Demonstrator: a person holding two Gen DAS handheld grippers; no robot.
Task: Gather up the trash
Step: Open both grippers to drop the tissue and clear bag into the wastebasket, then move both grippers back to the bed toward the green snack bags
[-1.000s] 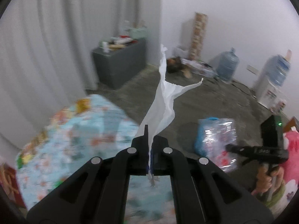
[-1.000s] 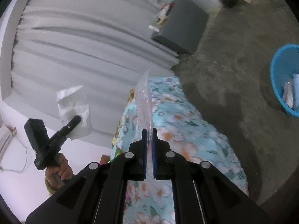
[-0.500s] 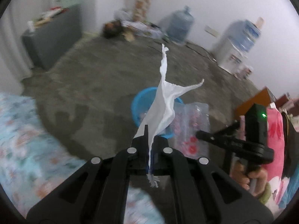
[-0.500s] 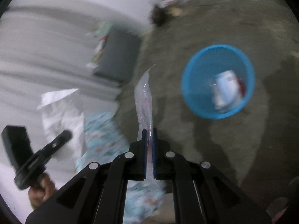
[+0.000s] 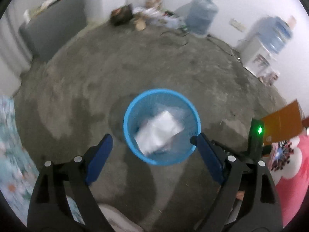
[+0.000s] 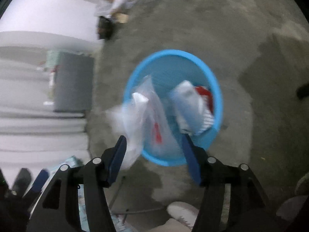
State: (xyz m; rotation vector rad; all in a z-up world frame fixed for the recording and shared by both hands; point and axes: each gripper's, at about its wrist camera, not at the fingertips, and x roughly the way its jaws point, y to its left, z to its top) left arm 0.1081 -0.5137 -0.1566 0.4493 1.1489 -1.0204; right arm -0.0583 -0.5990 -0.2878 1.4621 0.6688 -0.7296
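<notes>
Blue bin sits below both spread, empty grippers, yet the falling white tissue overhangs its rim and may land outside.

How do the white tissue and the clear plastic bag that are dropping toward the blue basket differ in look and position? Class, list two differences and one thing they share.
The white tissue is opaque and plain white; the clear plastic bag is see-through with red print. The white tissue hangs across the blue basket rim, partly outside it; the clear plastic bag lies farther over the opening. Both are blurred, and neither open gripper, left gripper or right gripper, grips them.
</notes>
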